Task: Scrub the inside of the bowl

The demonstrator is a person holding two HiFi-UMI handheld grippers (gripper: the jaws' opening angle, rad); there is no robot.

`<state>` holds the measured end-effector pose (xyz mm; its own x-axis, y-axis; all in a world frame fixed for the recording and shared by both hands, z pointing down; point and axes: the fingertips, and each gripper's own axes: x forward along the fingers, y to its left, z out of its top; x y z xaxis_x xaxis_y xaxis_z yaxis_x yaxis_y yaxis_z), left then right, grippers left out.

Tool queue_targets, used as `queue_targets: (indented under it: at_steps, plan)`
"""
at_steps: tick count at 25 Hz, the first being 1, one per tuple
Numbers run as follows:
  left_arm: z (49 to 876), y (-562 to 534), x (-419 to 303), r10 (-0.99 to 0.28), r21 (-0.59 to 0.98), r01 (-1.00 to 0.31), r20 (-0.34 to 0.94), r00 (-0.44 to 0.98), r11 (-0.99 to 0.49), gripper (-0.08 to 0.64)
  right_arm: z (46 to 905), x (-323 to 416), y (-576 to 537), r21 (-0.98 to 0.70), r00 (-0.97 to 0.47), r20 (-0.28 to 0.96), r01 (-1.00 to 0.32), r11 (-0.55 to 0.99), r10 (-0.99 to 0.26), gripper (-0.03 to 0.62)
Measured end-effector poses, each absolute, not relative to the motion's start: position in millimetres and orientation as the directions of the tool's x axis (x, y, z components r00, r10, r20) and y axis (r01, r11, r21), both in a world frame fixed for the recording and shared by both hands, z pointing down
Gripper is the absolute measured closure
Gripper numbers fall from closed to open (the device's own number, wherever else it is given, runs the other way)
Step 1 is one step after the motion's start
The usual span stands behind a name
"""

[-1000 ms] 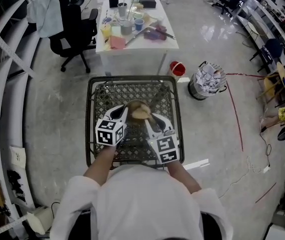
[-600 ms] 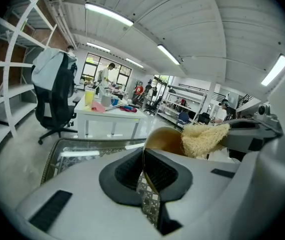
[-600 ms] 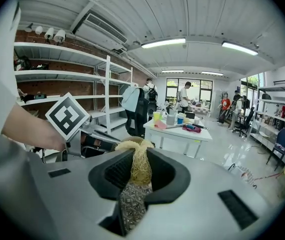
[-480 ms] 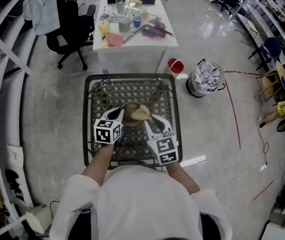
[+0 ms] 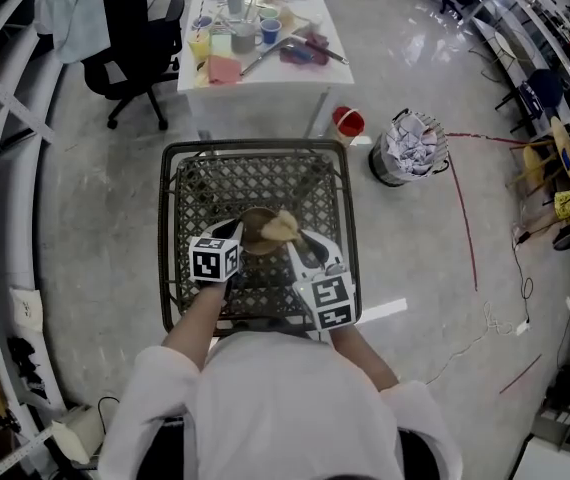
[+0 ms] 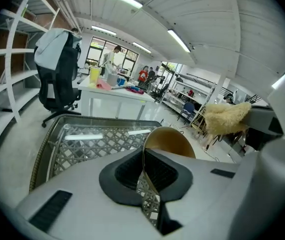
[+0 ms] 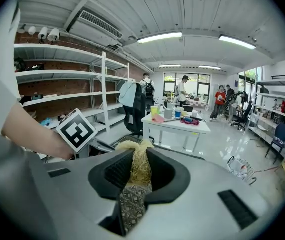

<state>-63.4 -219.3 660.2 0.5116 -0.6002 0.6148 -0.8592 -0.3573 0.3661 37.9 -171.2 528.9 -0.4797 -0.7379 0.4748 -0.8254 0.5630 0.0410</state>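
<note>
Bowl (image 5: 254, 232) rim is clamped in the left gripper (image 6: 144, 170), beside the right gripper (image 7: 138, 176) pinching a scrubber (image 7: 138, 156).

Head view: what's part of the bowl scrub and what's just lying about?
In the job: bowl, clamped at its rim by the left tongs; fibrous scrubber, clamped in the right tongs; lattice table underneath.
Lying about: white desk with cups, red bucket, waste bin, office chair.

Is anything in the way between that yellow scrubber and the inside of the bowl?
Nothing visible. The left gripper pinches the bowl by its rim, leaving the opening free. The scrubber, clamped in the right gripper, hangs close beside it.
</note>
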Motion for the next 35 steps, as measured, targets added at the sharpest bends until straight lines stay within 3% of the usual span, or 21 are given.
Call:
queue_targets:
  at_steps: [23,35]
  plan:
    - [762,-223,-62,-0.486,0.412,-0.885,0.741,0.463,-0.216,0.517,568,57,-157,0.001,-0.455,0.566,-0.834,0.552,-0.688,0.503]
    - [776,-238,-66,-0.493,0.443,-0.887,0.747,0.446,-0.131,0.517,577,59,-161,-0.001,-0.451,0.586,-0.831,0.557,-0.673,0.503]
